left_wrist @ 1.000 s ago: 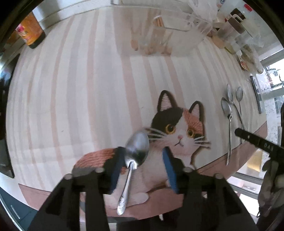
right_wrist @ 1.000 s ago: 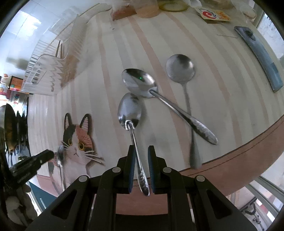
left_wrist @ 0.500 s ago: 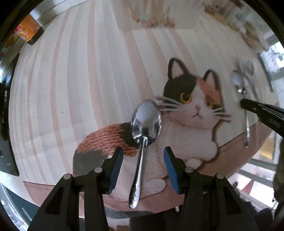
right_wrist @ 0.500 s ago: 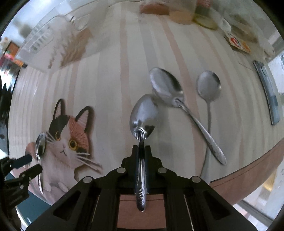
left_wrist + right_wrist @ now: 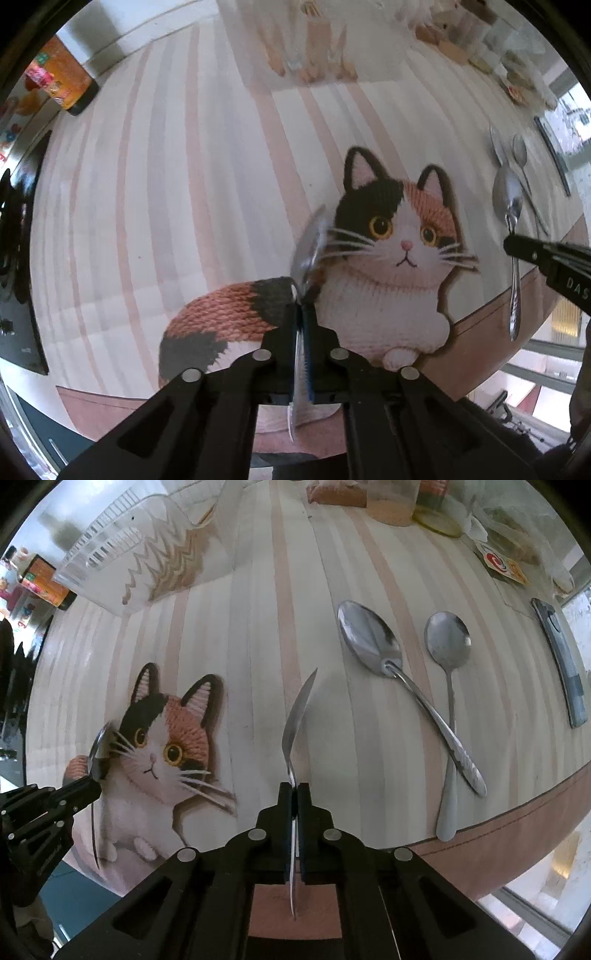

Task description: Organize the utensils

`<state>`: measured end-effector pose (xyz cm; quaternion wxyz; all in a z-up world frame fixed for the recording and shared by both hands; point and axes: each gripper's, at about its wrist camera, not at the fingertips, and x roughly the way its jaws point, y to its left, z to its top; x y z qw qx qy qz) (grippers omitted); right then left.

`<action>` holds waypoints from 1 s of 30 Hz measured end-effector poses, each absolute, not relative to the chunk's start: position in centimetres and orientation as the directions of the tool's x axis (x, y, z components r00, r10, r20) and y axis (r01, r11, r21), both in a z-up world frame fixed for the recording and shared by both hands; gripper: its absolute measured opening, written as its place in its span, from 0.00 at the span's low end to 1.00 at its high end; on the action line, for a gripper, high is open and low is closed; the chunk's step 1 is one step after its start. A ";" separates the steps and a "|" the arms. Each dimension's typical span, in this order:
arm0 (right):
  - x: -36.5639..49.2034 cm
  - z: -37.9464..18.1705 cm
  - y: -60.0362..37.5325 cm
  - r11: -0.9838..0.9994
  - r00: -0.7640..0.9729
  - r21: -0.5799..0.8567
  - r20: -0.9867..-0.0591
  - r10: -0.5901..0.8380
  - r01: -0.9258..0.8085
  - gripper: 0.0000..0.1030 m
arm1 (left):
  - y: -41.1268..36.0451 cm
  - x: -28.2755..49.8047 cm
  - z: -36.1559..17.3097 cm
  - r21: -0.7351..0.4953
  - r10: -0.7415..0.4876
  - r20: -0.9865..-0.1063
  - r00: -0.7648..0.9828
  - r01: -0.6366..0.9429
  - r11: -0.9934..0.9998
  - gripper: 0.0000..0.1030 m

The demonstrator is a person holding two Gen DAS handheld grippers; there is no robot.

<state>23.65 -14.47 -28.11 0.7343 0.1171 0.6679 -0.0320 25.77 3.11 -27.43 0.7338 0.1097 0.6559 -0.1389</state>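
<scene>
My left gripper points down over the cat picture on the striped tablecloth. Its jaws are closing tight, the pads pressing the handle of a steel spoon turned on edge. In the right wrist view my right gripper is closing the same way, pinching the handle of a second spoon, also on edge. Two more spoons, a large one and a smaller one, lie crossed to its right. Each view shows the other gripper: the left, the right.
A clear plastic rack stands at the far side of the table. An orange carton is at the far left, and jars and packets crowd the back right. A dark flat device lies near the right edge. The table's front edge is close.
The left jaws went from wide apart to clamped on the spoon, which rolled onto its edge. The right gripper's spoon also turned from flat to edge-on, and that gripper shifted left of the two lying spoons.
</scene>
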 end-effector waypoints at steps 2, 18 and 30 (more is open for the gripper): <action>23.5 -28.0 -14.7 0.965 0.112 0.143 -0.986 0.121 0.218 0.02 | 3.6 25.8 -26.3 -0.031 -0.073 -0.990 0.117 0.329 0.944 0.01; 21.6 -21.5 -17.4 0.916 0.261 0.296 -0.938 0.227 0.271 0.02 | 3.5 27.4 -18.8 -0.115 -0.197 -0.944 0.264 0.296 0.948 0.01; 22.6 -23.4 -17.6 0.929 0.206 0.249 -0.959 0.196 0.273 0.02 | 3.7 26.7 -29.5 -0.180 -0.176 -0.984 -0.040 0.220 0.959 0.31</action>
